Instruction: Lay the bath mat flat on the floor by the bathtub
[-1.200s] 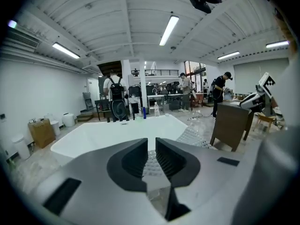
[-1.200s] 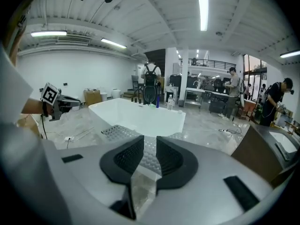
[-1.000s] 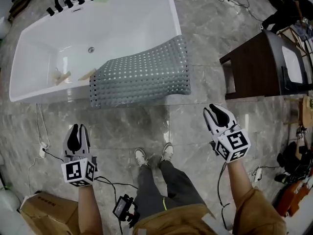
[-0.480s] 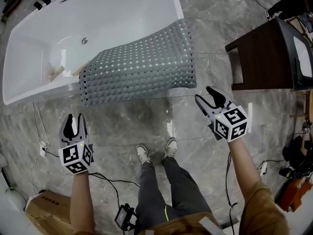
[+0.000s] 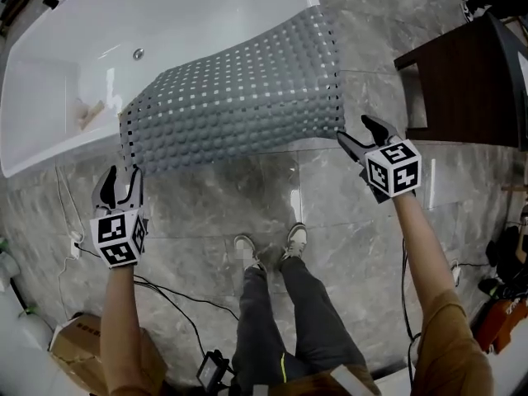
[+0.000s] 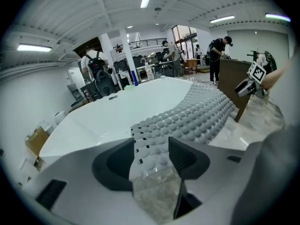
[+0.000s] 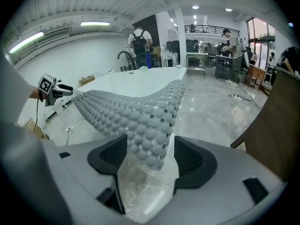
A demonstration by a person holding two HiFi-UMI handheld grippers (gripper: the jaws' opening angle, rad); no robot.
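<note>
A grey studded bath mat [image 5: 239, 97] hangs over the near rim of the white bathtub [image 5: 190, 15], and its lower edge reaches the marble floor. My left gripper [image 5: 120, 186] is at the mat's near left corner. In the left gripper view the left gripper [image 6: 151, 153] is open, with that corner of the mat [image 6: 197, 116] between the jaws. My right gripper [image 5: 356, 132] is at the near right corner. In the right gripper view the right gripper [image 7: 150, 156] is open too, and the corner of the mat [image 7: 136, 111] lies between its jaws.
A dark wooden cabinet [image 5: 462, 81] stands right of the tub. A cardboard box [image 5: 74, 345] and cables [image 5: 165, 295] lie at the lower left. The person's feet [image 5: 264, 250] are on the floor between the grippers. People [image 7: 232, 55] work at tables far behind.
Both grippers have moved forward from over the bare floor to the mat's two near corners. Their jaws stand wider apart, now around the mat's edge.
</note>
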